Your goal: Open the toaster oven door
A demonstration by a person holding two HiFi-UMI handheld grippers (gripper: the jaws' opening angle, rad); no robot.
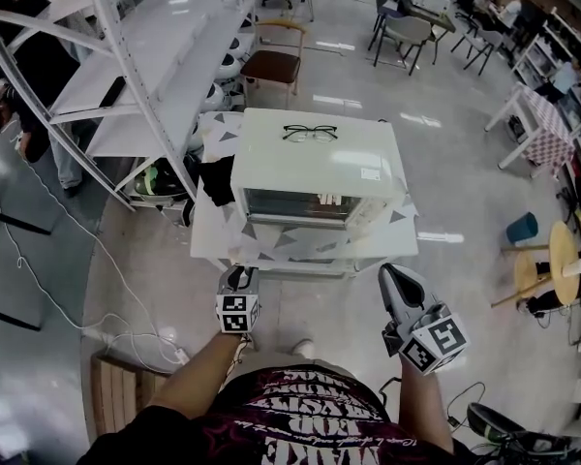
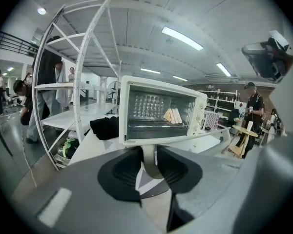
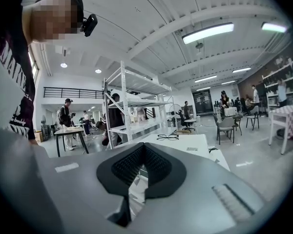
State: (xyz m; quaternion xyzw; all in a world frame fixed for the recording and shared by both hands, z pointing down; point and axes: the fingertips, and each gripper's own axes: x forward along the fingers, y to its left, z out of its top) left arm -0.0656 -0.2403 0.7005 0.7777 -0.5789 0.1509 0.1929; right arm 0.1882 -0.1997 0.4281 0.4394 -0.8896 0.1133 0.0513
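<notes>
Centrally, a white toaster oven [image 1: 315,168] is seen on a bench [image 1: 397,242], door shut, glasses [image 1: 309,132] laid on top. Nearer, the left gripper [image 1: 239,275] is held with fingers slightly apart and empty, the right gripper [image 1: 388,272] with fingers pressed together.

A small white table [image 1: 271,248], its top scattered with grey triangles, stands on the glossy grey floor [image 1: 445,163]. There's a white toaster oven [image 1: 315,163] planted square on it, taking up most of the tabletop and set back toward the far edge. That leaves a bare strip of tabletop along the near edge, in front of the glass door. At the left edge, seen from the door side, a black cloth [image 1: 216,179] lies bunched up against the oven's side.
</notes>
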